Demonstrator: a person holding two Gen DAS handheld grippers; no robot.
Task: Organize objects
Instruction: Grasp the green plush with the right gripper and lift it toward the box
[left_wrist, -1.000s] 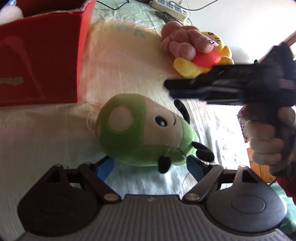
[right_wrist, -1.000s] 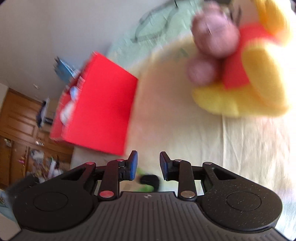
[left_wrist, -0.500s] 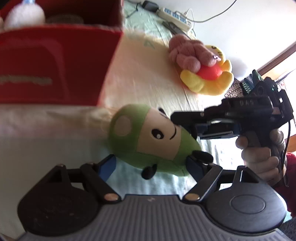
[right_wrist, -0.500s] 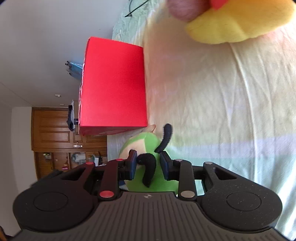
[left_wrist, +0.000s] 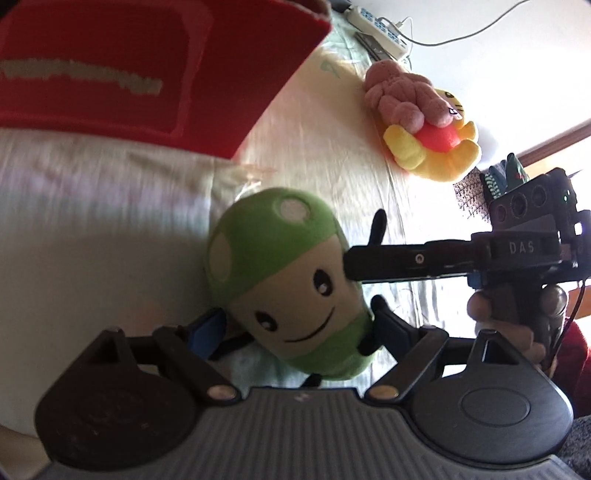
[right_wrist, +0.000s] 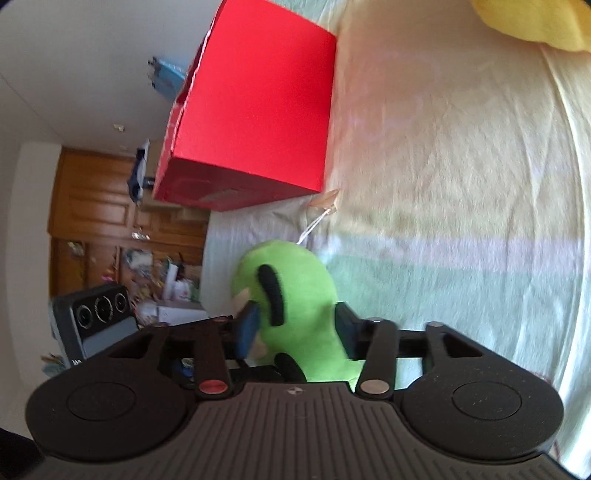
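Both grippers straddle the green plush toy (left_wrist: 284, 280) on the pale bedsheet (left_wrist: 110, 229): left gripper (left_wrist: 299, 328) wide, right gripper (right_wrist: 295, 328) just opened wide; red box (right_wrist: 258, 110) behind.

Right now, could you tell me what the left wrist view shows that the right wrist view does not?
Only the left wrist view shows the green plush's face, the pink plush lying on the yellow plush, the power strip, and the hand holding the right gripper.

Only the right wrist view shows the wooden cabinets and the left gripper's camera housing.

Both show the green plush between open fingers, the red box and the sheet. The right gripper's fingers have just been opening.
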